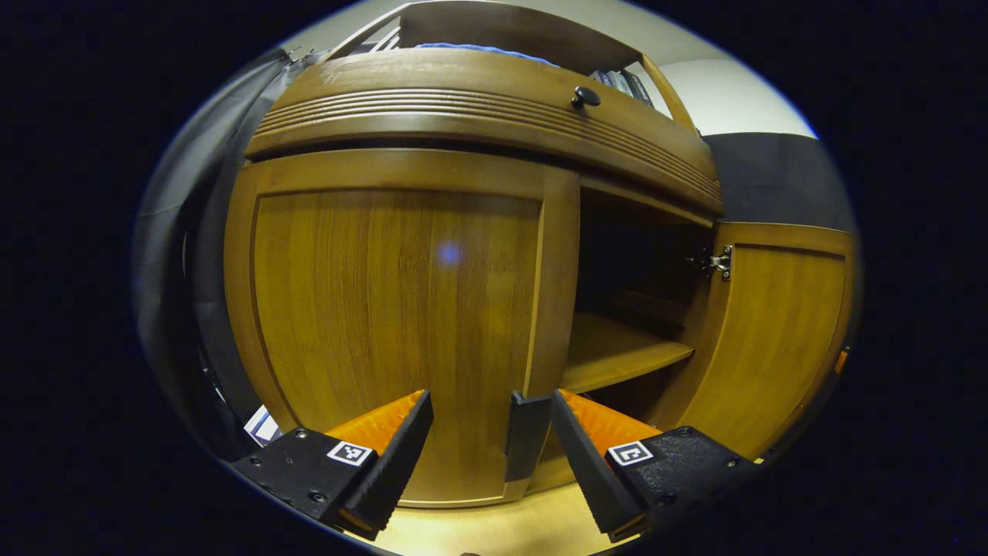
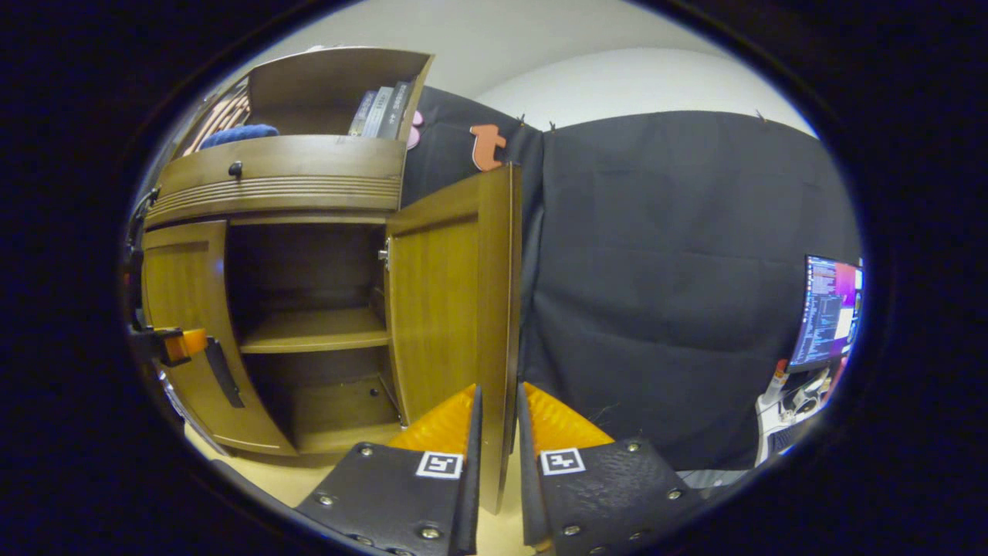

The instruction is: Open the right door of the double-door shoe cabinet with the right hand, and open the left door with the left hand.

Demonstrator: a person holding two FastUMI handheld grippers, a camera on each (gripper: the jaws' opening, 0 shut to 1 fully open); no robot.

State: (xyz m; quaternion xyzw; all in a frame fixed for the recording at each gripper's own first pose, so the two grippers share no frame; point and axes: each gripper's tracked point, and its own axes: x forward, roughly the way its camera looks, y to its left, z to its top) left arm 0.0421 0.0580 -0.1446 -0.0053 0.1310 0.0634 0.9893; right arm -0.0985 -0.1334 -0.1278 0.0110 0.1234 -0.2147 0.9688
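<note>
Shoe cabinet [image 1: 494, 100] half done: in the left gripper view the left gripper [image 1: 492, 432] hangs with jaws apart, the closed left door [image 1: 394, 309] dead ahead and its dark handle [image 1: 526, 436] sitting between the fingers, untouched. In the right gripper view the right gripper [image 2: 498, 421] pinches the free edge of the right door [image 2: 455, 309] (swung wide open). Next, I'd judge: close on that handle and pull outward.
</note>
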